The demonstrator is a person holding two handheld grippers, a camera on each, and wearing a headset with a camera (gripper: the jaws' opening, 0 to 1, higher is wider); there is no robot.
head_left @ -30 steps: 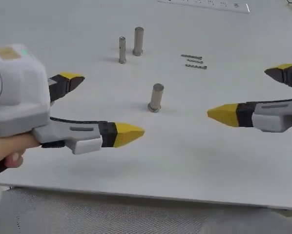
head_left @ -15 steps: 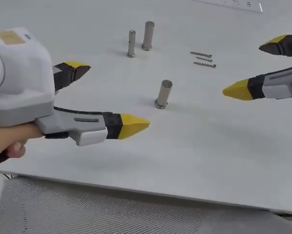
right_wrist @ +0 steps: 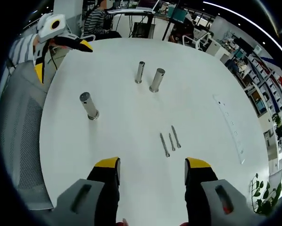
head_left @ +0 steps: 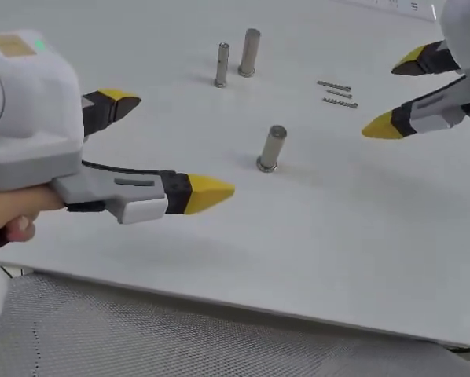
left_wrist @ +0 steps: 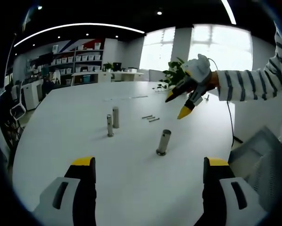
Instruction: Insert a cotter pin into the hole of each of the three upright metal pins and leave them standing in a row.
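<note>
The right yellow-tipped gripper [head_left: 380, 100] and the left gripper [head_left: 184, 144] gape wide, empty. Three thin grey cotter pins [head_left: 337, 93] lie flat at two o'clock from the nearest upright steel pin [head_left: 273, 148]. A clumsy pinch may skid them away.

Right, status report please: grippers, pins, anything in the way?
Left gripper open, right gripper open, both empty. Three metal pins upright, not in a row. Cotter pins loose on table. Nothing in the way.

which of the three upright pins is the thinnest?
The thin metal pin on the left of the far pair in the head view; the thick pin beside it and the lone pin nearer the person are wider.
</note>
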